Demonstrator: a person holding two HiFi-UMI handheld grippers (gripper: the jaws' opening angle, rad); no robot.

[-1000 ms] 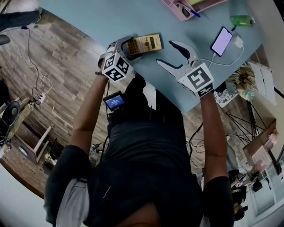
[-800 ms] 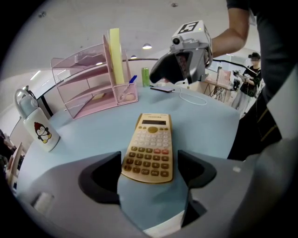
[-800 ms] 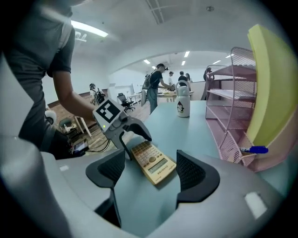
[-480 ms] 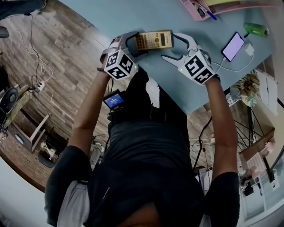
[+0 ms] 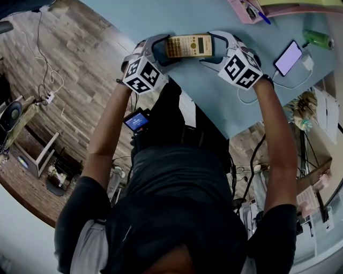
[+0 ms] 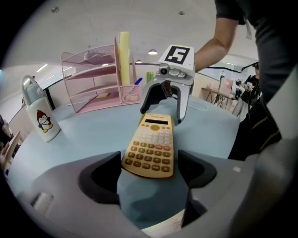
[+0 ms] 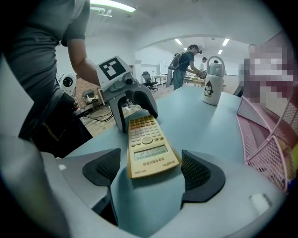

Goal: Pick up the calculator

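Note:
A yellow calculator [image 5: 187,46] lies on the light blue table [image 5: 161,16] near its front edge. My left gripper [image 5: 165,51] straddles its key end and my right gripper [image 5: 210,48] straddles its display end, facing each other. In the left gripper view the calculator [image 6: 151,144] lies between the wide jaws of the left gripper [image 6: 149,174], with gaps to both pads. In the right gripper view the calculator [image 7: 148,148] sits between the still opening jaws of the right gripper [image 7: 151,172], neither pad touching it.
A pink wire file rack [image 6: 98,76] and a white penguin flask [image 6: 41,116] stand further back on the table. A phone [image 5: 288,58] on a charging cable and a green object [image 5: 320,38] lie at the right. The table's front edge runs just below the grippers.
The right gripper has come down and moved left onto the calculator's display end, its jaws spreading wider. The left gripper has stayed at the key end.

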